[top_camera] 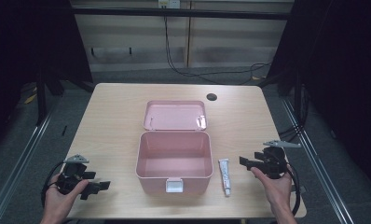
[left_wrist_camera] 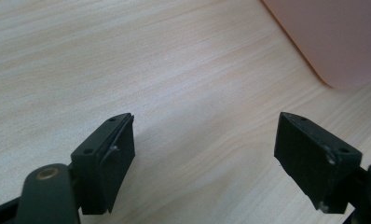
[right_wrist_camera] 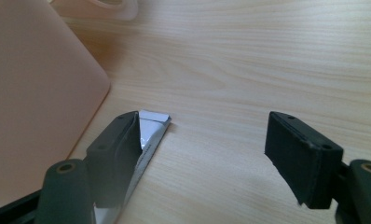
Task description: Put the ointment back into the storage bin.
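- At the centre of the high view stands the light wooden table [top_camera: 118, 116], with a round dark cable hole [top_camera: 211, 97] near its far edge at about one o'clock from the middle.
- On the table's middle sits the pink plastic box [top_camera: 173, 161], open and bare inside; its hinged lid [top_camera: 175, 115] lies back flat at twelve o'clock from the box body, and a white latch [top_camera: 174, 186] shows on the near wall at six o'clock. No writing can be read on it.
- At eight o'clock from the box, well apart from it, the left gripper [top_camera: 99, 185] is held by the person's left hand [top_camera: 60, 198] low over bare wood; its jaws stand wide with nothing between them, and the left gripper view has a corner of the box at two o'clock.
- At three o'clock from the box, the right gripper [top_camera: 245, 162] is held by the right hand [top_camera: 277, 184]; its jaws are spread wide and hold nothing.
- Just beside the box's right wall, at four o'clock, lies the small white tube [top_camera: 225, 176], flat on the table, lengthwise towards the person. Dark print runs along it, too small to read. In the right gripper view its crimped end [right_wrist_camera: 152, 122] shows partly behind one jaw, at the inner edge of that jaw; whether they touch I cannot tell.
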